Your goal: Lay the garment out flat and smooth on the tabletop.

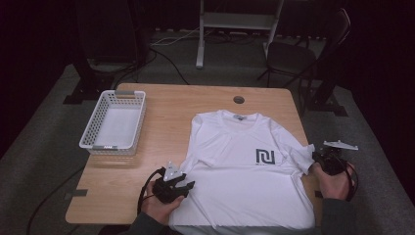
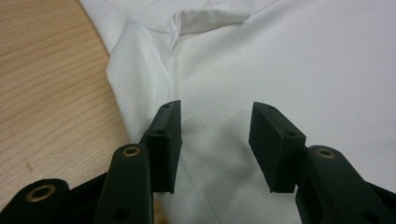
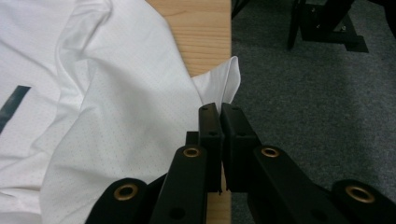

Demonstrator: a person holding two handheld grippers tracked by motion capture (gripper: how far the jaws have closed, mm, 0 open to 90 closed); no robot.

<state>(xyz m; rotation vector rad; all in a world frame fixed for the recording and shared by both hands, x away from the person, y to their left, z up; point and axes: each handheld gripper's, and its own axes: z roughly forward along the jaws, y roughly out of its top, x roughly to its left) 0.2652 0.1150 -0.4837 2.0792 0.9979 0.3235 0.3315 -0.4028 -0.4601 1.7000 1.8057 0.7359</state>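
Shirt: white T-shirt (image 1: pixel 240 166) lying flat on bench (image 1: pixel 166 103).
Left gripper (image 2: pixel 215 140): fingers standing apart, hovering over fabric.
Right gripper (image 3: pixel 219 112): fingers pinching sleeve (image 3: pixel 219 81) between them.

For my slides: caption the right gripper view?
Right gripper pinches the white T-shirt sleeve at the table edge.

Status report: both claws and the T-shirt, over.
Right claw shut on the sleeve of the white T-shirt. Left claw open over the shirt's side. White basket stands apart, nothing in the way.
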